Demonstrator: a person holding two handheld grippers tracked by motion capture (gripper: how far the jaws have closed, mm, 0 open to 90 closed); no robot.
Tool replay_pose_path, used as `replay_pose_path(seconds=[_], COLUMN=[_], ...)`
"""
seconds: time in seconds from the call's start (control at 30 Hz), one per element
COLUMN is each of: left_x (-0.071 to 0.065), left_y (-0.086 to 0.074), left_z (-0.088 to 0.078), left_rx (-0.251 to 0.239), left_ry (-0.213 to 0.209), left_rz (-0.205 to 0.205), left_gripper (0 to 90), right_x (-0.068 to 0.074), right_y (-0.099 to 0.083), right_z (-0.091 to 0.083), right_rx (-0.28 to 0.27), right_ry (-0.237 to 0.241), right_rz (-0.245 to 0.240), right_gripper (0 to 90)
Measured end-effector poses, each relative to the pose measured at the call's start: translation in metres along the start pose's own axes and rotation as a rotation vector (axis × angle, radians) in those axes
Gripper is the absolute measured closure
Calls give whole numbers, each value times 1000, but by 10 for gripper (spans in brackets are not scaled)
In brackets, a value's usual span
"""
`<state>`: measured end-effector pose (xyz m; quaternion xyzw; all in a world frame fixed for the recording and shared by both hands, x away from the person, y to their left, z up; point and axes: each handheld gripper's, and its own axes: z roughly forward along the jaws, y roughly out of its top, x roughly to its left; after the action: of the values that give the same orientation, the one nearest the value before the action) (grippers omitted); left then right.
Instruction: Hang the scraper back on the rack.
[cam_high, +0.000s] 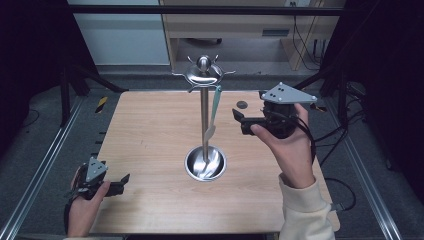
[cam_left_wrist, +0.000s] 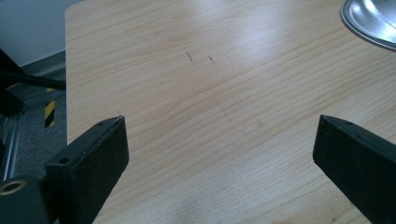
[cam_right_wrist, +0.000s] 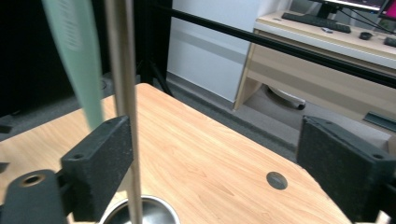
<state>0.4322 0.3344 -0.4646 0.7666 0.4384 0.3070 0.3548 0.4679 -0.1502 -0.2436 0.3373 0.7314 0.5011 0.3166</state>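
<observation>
Right gripper (cam_high: 239, 120), jaws apart & empty, is hovering just beside the teal utensil (cam_high: 215, 107) hanging vertical off the rack (cam_high: 204, 75); left gripper (cam_high: 122, 181), also released, is sitting well apart on worktop (cam_high: 150, 130).

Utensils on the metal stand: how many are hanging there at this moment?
1. A pale green utensil hangs from a hook on the right side of the stand, beside the pole, its lower end above the base dish. The other hooks look empty, though those behind the top are hard to see.
</observation>
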Motion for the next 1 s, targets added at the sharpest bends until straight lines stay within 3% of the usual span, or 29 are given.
replay_pose_path(seconds=[0.43, 0.77, 1.0], left_x=[0, 2, 2], left_y=[1, 0, 1], left_z=[1, -2, -2], left_rx=[5, -15, -14], left_ry=[8, 15, 17], left_rz=[2, -12, -7], left_gripper=[31, 30, 30], right_x=[-23, -46, -56], right_y=[-19, -32, -43], right_z=[4, -1, 3], right_rx=[-28, -38, -13], right_ry=[-81, -210, -241], right_rz=[63, 101, 116], right_gripper=[79, 109, 105])
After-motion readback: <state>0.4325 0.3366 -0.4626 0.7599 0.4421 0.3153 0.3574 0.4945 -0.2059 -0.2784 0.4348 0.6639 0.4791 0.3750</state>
